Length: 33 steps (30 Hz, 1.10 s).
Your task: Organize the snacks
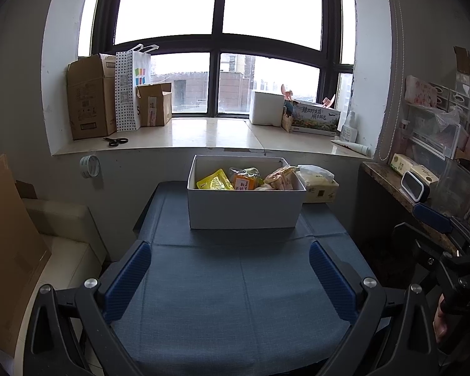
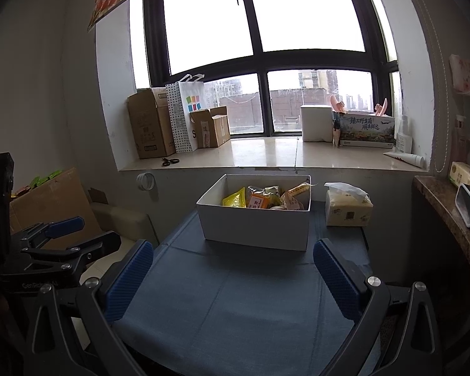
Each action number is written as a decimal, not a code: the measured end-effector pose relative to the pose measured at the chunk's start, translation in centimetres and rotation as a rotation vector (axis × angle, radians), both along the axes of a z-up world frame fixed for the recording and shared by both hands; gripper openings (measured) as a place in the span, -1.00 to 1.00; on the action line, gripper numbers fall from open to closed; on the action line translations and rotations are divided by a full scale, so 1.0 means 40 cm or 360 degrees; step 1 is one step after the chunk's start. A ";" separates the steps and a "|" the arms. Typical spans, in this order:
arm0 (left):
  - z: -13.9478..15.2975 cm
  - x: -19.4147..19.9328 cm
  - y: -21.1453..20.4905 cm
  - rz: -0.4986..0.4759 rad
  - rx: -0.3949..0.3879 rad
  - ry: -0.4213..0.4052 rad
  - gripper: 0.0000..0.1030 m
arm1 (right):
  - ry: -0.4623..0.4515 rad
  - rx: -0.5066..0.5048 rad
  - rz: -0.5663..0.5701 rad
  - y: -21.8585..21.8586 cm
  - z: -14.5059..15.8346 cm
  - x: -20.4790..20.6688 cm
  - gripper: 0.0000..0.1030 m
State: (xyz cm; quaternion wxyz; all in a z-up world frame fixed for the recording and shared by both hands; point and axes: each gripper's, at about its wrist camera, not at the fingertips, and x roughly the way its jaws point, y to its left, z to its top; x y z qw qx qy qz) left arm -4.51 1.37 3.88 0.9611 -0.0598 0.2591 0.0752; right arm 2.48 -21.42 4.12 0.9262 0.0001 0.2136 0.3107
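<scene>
From the left wrist camera, the left gripper (image 1: 228, 277) hangs over the bare blue cloth-covered table (image 1: 235, 297), its blue ribbed fingers spread wide with nothing between them; the open white cardboard box (image 1: 244, 210) of snack packets sits straight ahead at the table's far end, long side facing the gripper, a yellow pouch (image 1: 214, 181) toward its left. From the right wrist camera, the right gripper (image 2: 233, 277) is likewise spread and empty, and the same box (image 2: 257, 228) lies ahead, its near corner turned slightly leftward, a tissue pack (image 2: 347, 210) just beside it on the right. Both look about equally far off, I'd judge
</scene>
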 end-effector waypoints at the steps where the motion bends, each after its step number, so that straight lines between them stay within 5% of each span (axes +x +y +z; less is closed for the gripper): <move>1: 0.000 0.000 0.000 0.0000 -0.0001 0.0001 1.00 | 0.0001 -0.0002 0.0003 0.002 0.000 0.000 1.00; 33: -0.009 0.006 0.002 0.0009 -0.0007 0.0017 1.00 | 0.0015 -0.0011 0.0016 0.001 -0.005 0.002 1.00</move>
